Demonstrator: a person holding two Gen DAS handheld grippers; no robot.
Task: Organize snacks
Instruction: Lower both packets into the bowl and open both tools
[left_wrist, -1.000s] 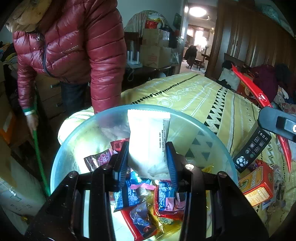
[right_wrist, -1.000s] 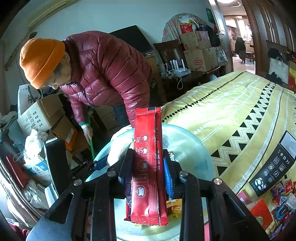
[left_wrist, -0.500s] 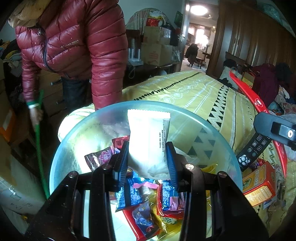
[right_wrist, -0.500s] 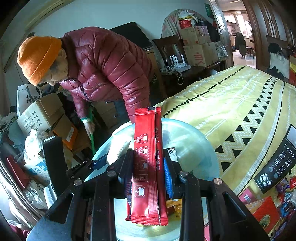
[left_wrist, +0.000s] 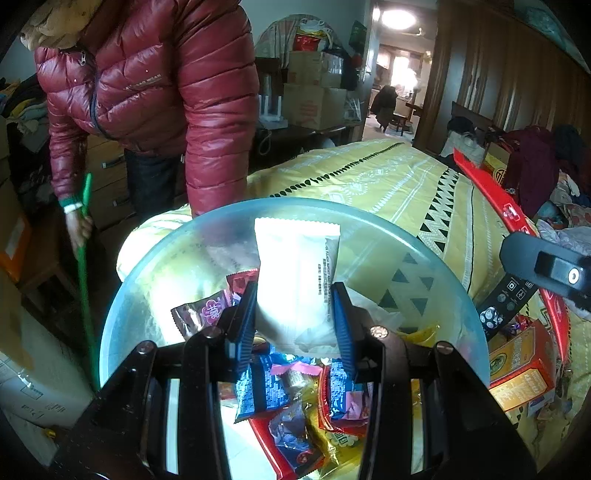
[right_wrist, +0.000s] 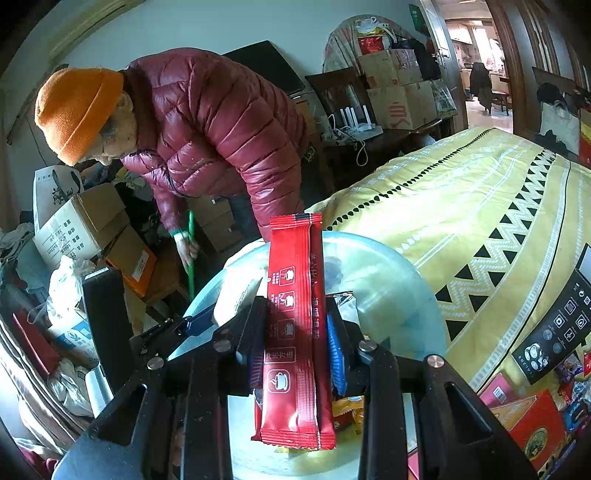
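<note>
My left gripper is shut on a white snack packet and holds it upright above a pale blue translucent bowl. Several wrapped snacks lie in the bowl below it. My right gripper is shut on a long red sachet, held upright over the same bowl. The left gripper with its white packet shows at the bowl's left edge in the right wrist view. The right gripper's body shows at the right of the left wrist view.
The bowl sits on a bed with a yellow patterned cover. A black remote and red and orange snack boxes lie to the right. A person in a red jacket holding a green stick stands beyond the bowl, among cardboard boxes.
Both grippers keep their packets and have drifted slightly over the bowl. The person behind has shifted, and the green stick has moved right.
</note>
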